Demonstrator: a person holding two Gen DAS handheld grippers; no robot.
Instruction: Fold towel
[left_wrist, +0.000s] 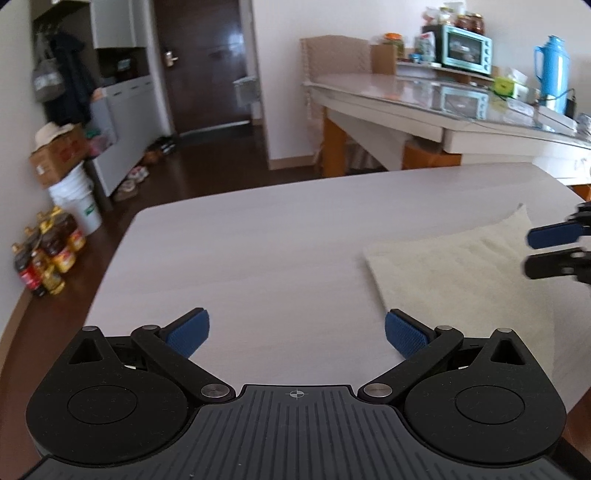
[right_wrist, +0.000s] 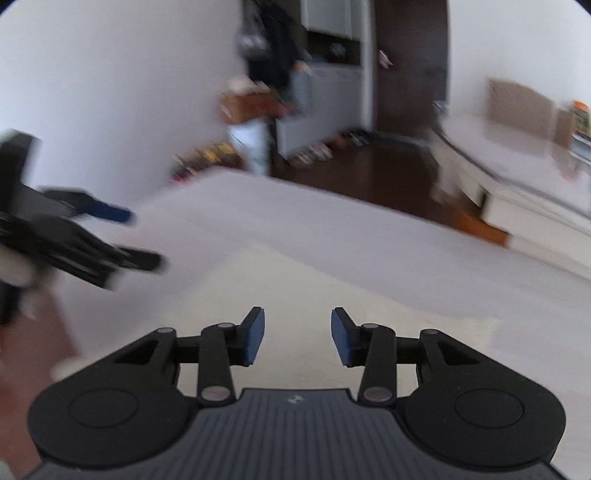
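Note:
A cream towel (left_wrist: 461, 280) lies folded flat on the pale wooden table (left_wrist: 258, 240), toward its right side. My left gripper (left_wrist: 297, 330) hovers over bare tabletop just left of the towel, jaws open wide with nothing between them. At the right edge of the left wrist view, my right gripper (left_wrist: 528, 251) hangs above the towel. In the blurred right wrist view, the right gripper (right_wrist: 297, 336) is open over the towel (right_wrist: 295, 280), pads touching nothing. The left gripper (right_wrist: 142, 238) shows at the left, open, beyond the towel's edge.
A second, glossy table (left_wrist: 424, 96) stands behind, carrying a teal toaster oven (left_wrist: 467, 50) and a blue thermos (left_wrist: 552, 72). On the floor at left are several bottles (left_wrist: 48, 254), a white bucket (left_wrist: 79, 201) and a cardboard box (left_wrist: 59, 155). A dark door (left_wrist: 207, 62) is at the back.

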